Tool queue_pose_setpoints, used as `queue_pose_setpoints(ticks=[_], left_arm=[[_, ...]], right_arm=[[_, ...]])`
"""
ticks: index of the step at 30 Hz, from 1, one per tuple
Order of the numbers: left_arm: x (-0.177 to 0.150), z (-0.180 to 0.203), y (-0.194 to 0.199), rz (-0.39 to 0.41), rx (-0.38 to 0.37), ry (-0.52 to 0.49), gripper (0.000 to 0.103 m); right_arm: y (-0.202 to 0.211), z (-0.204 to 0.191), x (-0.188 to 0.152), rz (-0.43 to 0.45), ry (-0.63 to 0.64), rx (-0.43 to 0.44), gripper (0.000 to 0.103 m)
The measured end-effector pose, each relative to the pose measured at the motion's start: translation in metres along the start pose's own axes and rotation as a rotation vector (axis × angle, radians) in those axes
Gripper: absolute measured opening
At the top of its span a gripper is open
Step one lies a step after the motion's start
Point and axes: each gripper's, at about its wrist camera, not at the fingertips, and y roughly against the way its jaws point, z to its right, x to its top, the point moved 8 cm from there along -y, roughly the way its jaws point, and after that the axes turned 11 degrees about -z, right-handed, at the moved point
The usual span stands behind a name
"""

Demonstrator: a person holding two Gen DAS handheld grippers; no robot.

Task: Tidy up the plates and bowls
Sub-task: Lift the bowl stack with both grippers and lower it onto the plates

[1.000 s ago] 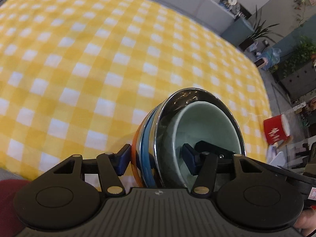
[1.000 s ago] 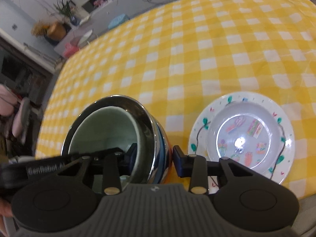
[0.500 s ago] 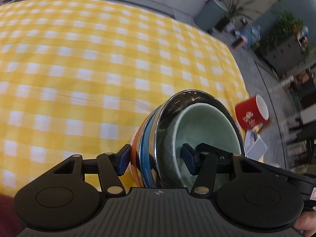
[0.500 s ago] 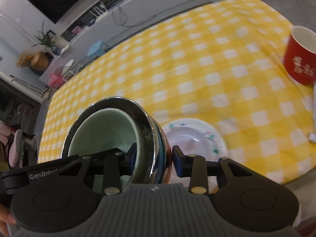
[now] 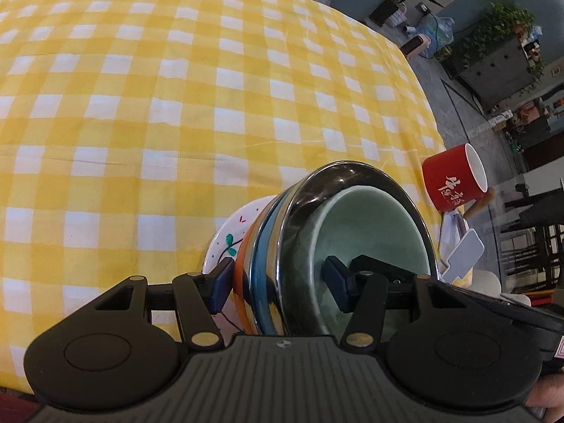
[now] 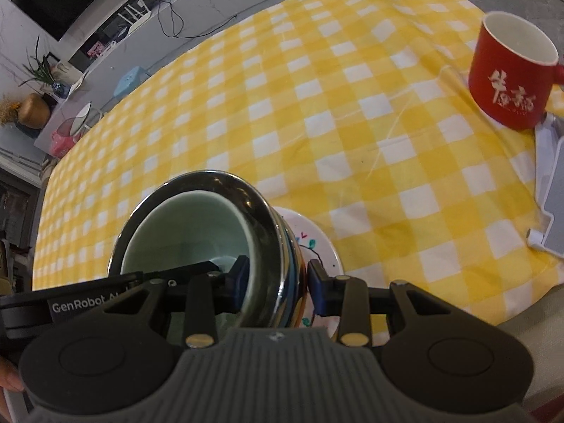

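While both grippers' jaws clamp opposite walls, the bowl stack (image 5: 338, 246) (4 nested) hangs above the plate (image 6: 317, 243).

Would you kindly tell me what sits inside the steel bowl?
A pale green bowl nests inside the steel bowl. One finger of each tongs reaches in, hiding part of its bottom, so anything lying there cannot be seen.

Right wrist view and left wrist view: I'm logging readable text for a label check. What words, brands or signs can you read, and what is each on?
"GenRobot A", cut off after that: white print on the left gripper arm, seen in the right wrist view.
White brush-style characters on the red mug: visible, but I cannot read them reliably.
Painted plate: drawings only, no words visible.
Bowls: no text visible.
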Motion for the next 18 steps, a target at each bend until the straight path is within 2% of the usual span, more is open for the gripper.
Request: queue_pose_setpoints(ticks=[4, 8, 10, 11, 13, 18], left_arm=[[0.000, 0.000, 0.001, 0.023, 0.009, -0.010, 0.063], [0.000, 0.005, 0.009, 0.122, 0.118, -0.063, 0.063], [-0.001, 0.007, 0.016, 0.175, 0.178, -0.088, 0.064], [-0.002, 0.008, 0.020, 0.203, 0.192, -0.092, 0.064], [-0.004, 0.006, 0.030, 0.247, 0.190, -0.073, 0.066], [-0.014, 0.008, 0.056, 0.322, 0.151, -0.069, 0.076]], right_arm=[[0.000, -0.001, 0.000, 0.024, 0.027, -0.009, 0.036], [0.000, 0.003, -0.001, 0.037, 0.010, 0.005, 0.042], [0.001, 0.004, -0.001, 0.055, 0.027, 0.001, 0.054], [0.003, 0.003, -0.002, 0.078, 0.048, 0.008, 0.057], [0.011, 0.001, -0.001, 0.129, 0.083, 0.012, 0.075], [0.036, -0.007, -0.001, 0.245, 0.156, 0.017, 0.088]])
